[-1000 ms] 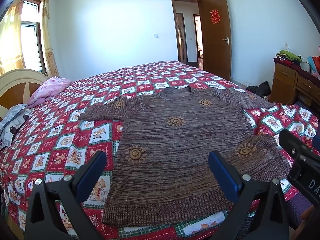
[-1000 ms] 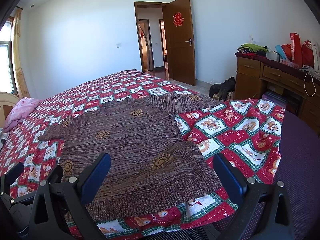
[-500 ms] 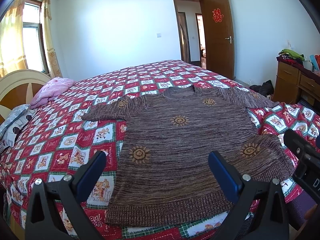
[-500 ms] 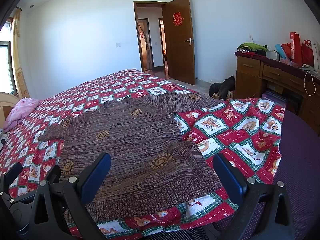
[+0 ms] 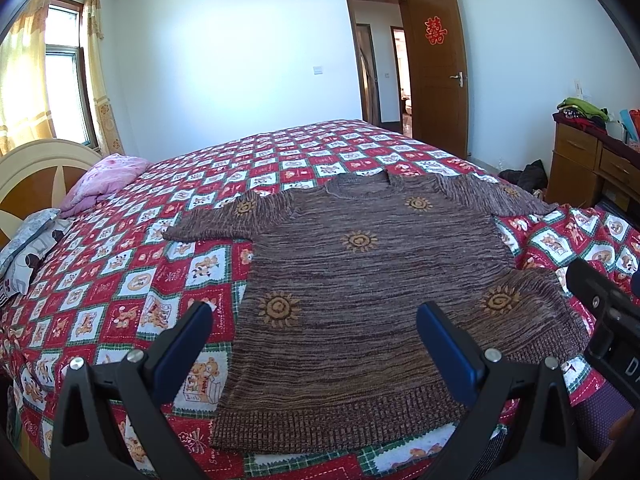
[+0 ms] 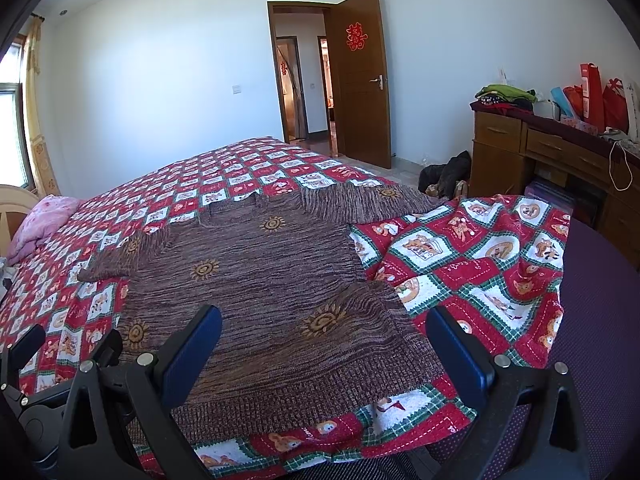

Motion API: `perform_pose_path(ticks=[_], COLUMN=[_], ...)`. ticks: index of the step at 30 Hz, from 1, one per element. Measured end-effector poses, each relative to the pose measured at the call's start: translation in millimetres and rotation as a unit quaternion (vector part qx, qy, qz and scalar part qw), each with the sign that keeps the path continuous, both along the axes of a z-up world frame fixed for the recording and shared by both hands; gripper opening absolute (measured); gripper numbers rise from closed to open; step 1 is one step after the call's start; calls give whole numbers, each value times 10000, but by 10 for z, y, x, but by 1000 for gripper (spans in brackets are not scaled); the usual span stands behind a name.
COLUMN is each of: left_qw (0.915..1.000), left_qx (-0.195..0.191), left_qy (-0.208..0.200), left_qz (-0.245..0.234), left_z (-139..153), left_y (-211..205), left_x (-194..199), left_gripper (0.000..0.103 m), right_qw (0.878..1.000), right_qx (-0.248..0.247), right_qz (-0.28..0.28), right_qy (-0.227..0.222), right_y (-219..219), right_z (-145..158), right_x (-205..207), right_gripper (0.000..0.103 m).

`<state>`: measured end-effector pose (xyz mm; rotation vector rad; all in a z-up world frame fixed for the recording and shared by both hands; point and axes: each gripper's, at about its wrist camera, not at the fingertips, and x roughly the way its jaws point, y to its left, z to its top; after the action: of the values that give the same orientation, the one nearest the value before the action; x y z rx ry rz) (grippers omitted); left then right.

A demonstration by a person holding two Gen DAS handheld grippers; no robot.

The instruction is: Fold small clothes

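Note:
A brown knitted sweater [image 5: 368, 280] with orange sun motifs lies flat on the bed, neck away from me, both sleeves spread out; it also shows in the right wrist view [image 6: 260, 280]. Its hem is at the bed's near edge. My left gripper [image 5: 312, 332] is open and empty, held above the hem. My right gripper [image 6: 324, 344] is open and empty, above the sweater's lower right corner. The right gripper's body shows at the right of the left wrist view [image 5: 604, 320].
The bed has a red and white patchwork quilt [image 5: 132, 280]. Pink and grey pillows [image 5: 104, 180] lie by the headboard at left. A wooden dresser [image 6: 552, 160] with clothes and bags stands at right. A purple chair [image 6: 600, 320] is near right. The door [image 6: 360, 92] stands open.
The left wrist view has shifted slightly, so the sweater sits a little more to the right and lower. Both grippers stay open above the hem.

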<state>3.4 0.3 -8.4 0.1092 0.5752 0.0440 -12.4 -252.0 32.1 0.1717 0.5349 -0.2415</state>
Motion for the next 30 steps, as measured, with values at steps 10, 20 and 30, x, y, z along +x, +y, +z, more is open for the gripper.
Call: perform_pose_path(ticks=[10, 20, 30], left_qw=[10000, 9998, 9981], left_qx=[1, -31, -212], left_qy=[18, 182, 576], left_qz=[-6, 79, 5], left_z=[-4, -71, -208], left_y=[-1, 55, 105], left_x=[1, 133, 439], left_gripper=[103, 103, 103], right_qw=[10000, 9996, 9983], right_qx=[-25, 46, 99], right_qz=[14, -171, -366], right_qy=[7, 220, 440], right_y=[20, -139, -277], right_z=[-14, -121, -181], right_x=[8, 169, 464], right_gripper=[102, 102, 102])
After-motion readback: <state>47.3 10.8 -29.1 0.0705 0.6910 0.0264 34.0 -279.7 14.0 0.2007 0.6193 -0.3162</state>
